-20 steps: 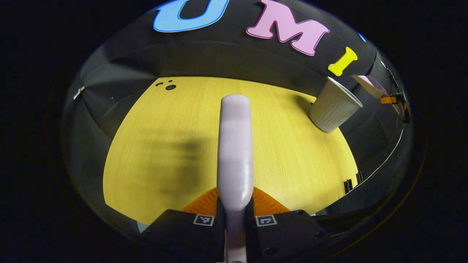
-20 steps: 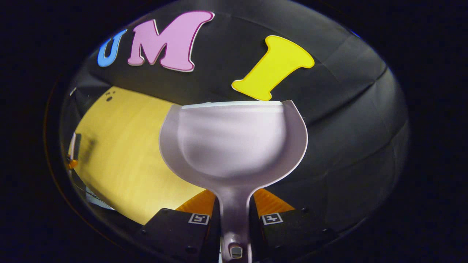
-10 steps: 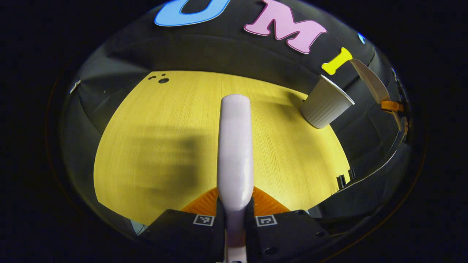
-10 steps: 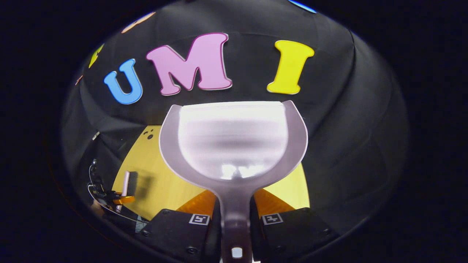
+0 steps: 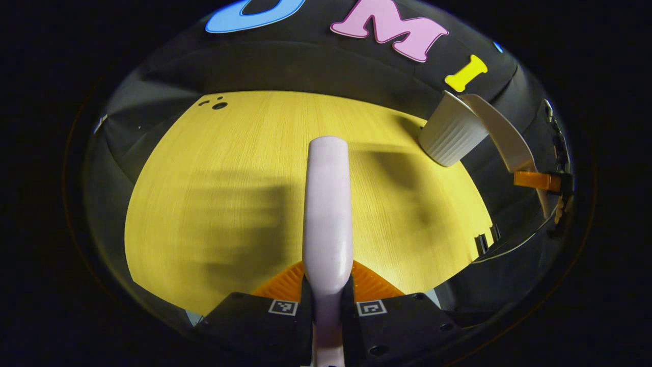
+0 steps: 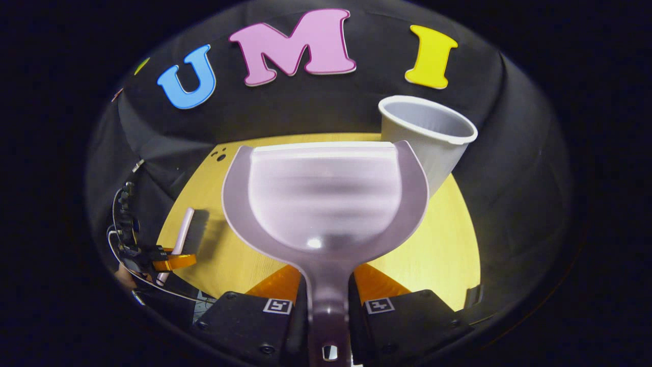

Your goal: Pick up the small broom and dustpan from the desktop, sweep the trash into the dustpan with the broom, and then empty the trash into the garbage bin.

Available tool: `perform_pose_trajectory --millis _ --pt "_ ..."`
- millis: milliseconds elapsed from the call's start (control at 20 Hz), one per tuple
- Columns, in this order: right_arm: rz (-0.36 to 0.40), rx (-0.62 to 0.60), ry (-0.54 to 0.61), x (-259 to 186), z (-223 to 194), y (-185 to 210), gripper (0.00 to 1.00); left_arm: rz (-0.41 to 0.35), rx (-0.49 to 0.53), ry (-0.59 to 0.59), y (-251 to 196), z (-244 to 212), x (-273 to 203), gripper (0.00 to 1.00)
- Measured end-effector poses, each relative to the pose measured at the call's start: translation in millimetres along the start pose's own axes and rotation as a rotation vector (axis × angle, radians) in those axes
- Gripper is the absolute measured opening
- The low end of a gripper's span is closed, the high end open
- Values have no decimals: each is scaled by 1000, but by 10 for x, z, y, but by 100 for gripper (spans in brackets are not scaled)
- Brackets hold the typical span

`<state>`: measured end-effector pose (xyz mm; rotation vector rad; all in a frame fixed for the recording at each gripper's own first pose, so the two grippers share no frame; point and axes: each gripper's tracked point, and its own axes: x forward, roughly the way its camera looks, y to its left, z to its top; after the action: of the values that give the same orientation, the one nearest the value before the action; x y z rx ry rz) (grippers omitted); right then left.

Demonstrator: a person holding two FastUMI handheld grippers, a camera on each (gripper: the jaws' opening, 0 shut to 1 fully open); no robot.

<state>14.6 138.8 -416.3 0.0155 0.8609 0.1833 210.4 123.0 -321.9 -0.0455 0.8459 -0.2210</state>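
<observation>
My left gripper (image 5: 328, 283) is shut on the handle of the pale lilac broom (image 5: 327, 204), which points out over the yellow table (image 5: 214, 193). In the right gripper view that broom (image 6: 181, 232) and the left gripper (image 6: 170, 262) sit at the far left. My right gripper (image 6: 328, 285) is shut on the handle of the lilac dustpan (image 6: 326, 199), held above the table with its open edge away from me. The white ribbed garbage bin (image 6: 433, 132) stands just behind the pan's right side. In the left gripper view the dustpan (image 5: 501, 132) hangs tilted beside the bin (image 5: 451, 135) rim.
Small dark holes (image 5: 219, 105) mark the table's far left corner. Black clips (image 5: 484, 242) sit on the right table edge. Black cloth walls close in the table on all sides.
The right gripper has swung the dustpan down from facing the wall to over the table, bringing the bin into its view. In the left gripper view the pan has moved up against the bin.
</observation>
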Motion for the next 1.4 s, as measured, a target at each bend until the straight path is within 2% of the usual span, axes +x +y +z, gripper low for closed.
perform_pose_trajectory --millis 150,200,250,300,350,400,550,650,700,750,900,1000,1050,1200,1250,1350,1400 --pt "20 61 53 352 -352 118 41 29 -11 31 58 -48 182 27" --pt "12 51 73 480 -469 117 33 42 -9 44 97 -43 246 27" --pt "0 30 95 584 -585 109 32 57 -6 57 138 -41 316 28" --pt "-7 7 118 701 -693 117 37 70 -4 70 167 -24 389 28" --pt "-8 -12 141 817 -785 142 32 78 -4 81 137 -31 445 28" --pt "-6 -29 162 924 -862 167 37 88 -4 91 130 -22 495 28" --pt "-24 -68 219 1217 -1092 117 37 124 -22 121 125 -26 658 28" --pt "-36 -83 240 1342 -1147 60 37 140 -36 145 125 -54 759 28" --pt "-42 -82 244 1398 -1150 44 33 152 -34 157 127 -47 799 29" --pt "-46 -78 246 1442 -1149 43 37 167 -27 171 146 -67 840 29" --pt "-65 -77 247 1532 -1141 -9 38 199 -1 189 151 -81 873 28" --pt "-65 -75 251 1545 -1141 -4 38 203 1 187 144 -71 894 29" --pt "-65 -67 253 1554 -1129 0 34 205 -2 196 152 -90 907 29" --pt "-66 -43 250 1607 -1046 -13 35 208 8 206 159 -56 953 33" --pt "-64 -39 247 1596 -1055 -5 41 208 14 201 151 -44 932 34" --pt "-59 -22 231 1556 -1037 21 80 193 27 181 123 1 915 43" --pt "-58 -11 219 1571 -996 14 100 188 35 168 111 29 883 57"
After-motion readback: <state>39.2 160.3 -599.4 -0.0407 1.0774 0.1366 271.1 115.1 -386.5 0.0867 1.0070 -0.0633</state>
